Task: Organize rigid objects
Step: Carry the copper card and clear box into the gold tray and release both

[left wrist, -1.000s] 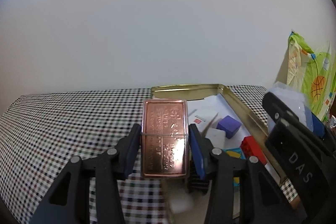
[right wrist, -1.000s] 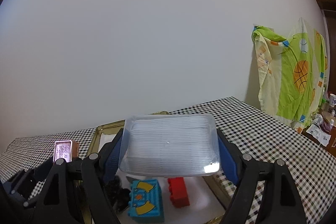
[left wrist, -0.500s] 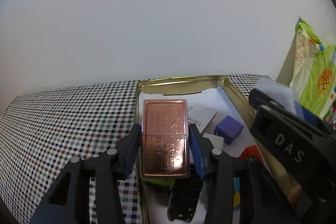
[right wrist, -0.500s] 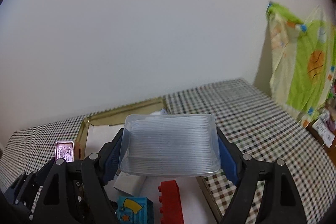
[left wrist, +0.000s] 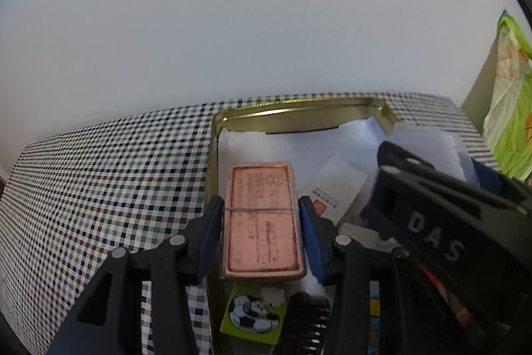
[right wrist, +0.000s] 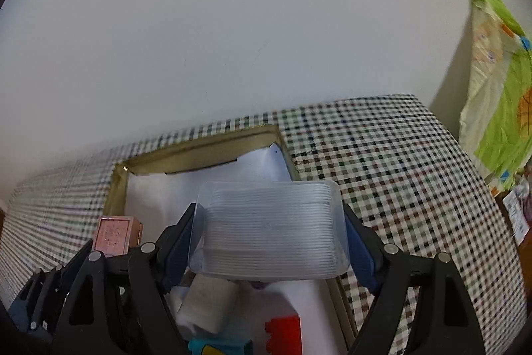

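"das" on right gripper (white letters, black body)

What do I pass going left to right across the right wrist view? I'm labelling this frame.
Checked tablecloth → copper bar → clear plastic box → green patterned cloth.

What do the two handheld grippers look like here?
Both the left gripper and the right gripper have black plastic frames with triangular cut-outs, silver pivot screws and blue pads lining the jaws. White letters "DAS" mark the right one's side.
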The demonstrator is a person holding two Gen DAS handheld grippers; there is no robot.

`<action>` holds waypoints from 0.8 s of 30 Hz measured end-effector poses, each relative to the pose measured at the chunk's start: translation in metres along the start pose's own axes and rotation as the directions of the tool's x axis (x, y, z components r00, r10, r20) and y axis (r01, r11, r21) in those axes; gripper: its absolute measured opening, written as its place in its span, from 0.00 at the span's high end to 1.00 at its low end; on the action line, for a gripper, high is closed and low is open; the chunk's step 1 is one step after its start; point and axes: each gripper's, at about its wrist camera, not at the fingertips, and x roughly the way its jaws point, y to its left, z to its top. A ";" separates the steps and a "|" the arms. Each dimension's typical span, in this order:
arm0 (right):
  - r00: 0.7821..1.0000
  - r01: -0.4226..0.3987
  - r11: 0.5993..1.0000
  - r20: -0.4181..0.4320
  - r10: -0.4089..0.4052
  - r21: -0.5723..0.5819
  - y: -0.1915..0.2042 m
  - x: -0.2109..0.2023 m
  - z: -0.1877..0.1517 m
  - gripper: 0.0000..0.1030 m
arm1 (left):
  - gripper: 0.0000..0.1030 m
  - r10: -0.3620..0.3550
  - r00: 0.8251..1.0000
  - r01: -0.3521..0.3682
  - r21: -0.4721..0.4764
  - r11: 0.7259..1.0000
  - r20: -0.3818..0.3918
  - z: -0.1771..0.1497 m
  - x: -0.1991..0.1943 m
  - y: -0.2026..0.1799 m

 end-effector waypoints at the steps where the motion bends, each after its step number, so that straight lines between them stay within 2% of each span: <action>1: 1.000 -0.002 1.000 -0.021 0.002 -0.010 0.002 0.005 0.002 0.20 | 0.56 -0.003 1.000 0.003 -0.005 1.000 -0.027 0.001 0.005 0.000; 3: 0.999 0.011 0.999 -0.042 -0.013 -0.031 0.007 0.013 0.004 0.20 | 0.56 -0.027 0.998 0.025 -0.024 0.999 -0.065 0.003 0.013 0.003; 7: 0.998 0.019 0.998 -0.062 -0.023 -0.062 0.012 0.017 0.007 0.20 | 0.56 -0.022 0.994 0.020 -0.020 1.000 -0.105 0.008 0.020 0.002; 13: 0.996 0.044 0.993 -0.073 -0.052 -0.113 0.020 0.022 0.009 0.20 | 0.56 0.017 0.996 -0.017 0.000 1.000 -0.091 0.012 0.026 0.003; 14: 0.997 0.033 0.993 -0.072 -0.042 -0.115 0.021 0.022 0.009 0.20 | 0.54 0.012 0.996 -0.012 -0.004 1.000 -0.087 0.012 0.025 0.005; 16: 0.993 -0.031 0.996 -0.119 0.020 -0.086 0.022 0.030 0.010 0.20 | 0.41 -0.014 0.996 0.014 -0.006 1.000 -0.087 0.013 0.026 0.005; 18: 0.975 -0.130 0.992 -0.182 0.128 0.004 0.016 0.041 0.007 0.19 | 0.32 -0.043 0.995 0.045 0.014 0.999 -0.095 0.013 0.028 0.001; 19: 0.968 -0.155 0.987 -0.193 0.159 0.039 0.012 0.044 0.005 0.19 | 0.32 -0.034 0.994 0.037 0.024 0.999 -0.099 0.013 0.029 0.000; 21: 0.976 -0.141 0.989 -0.161 0.145 0.034 0.011 0.041 0.006 0.18 | 0.29 -0.034 0.994 0.038 0.036 0.999 -0.103 0.013 0.030 -0.003; 24: 0.972 -0.151 0.988 -0.177 0.156 0.045 0.007 0.040 0.006 0.18 | 0.28 -0.029 0.994 0.034 0.046 0.998 -0.106 0.013 0.032 -0.006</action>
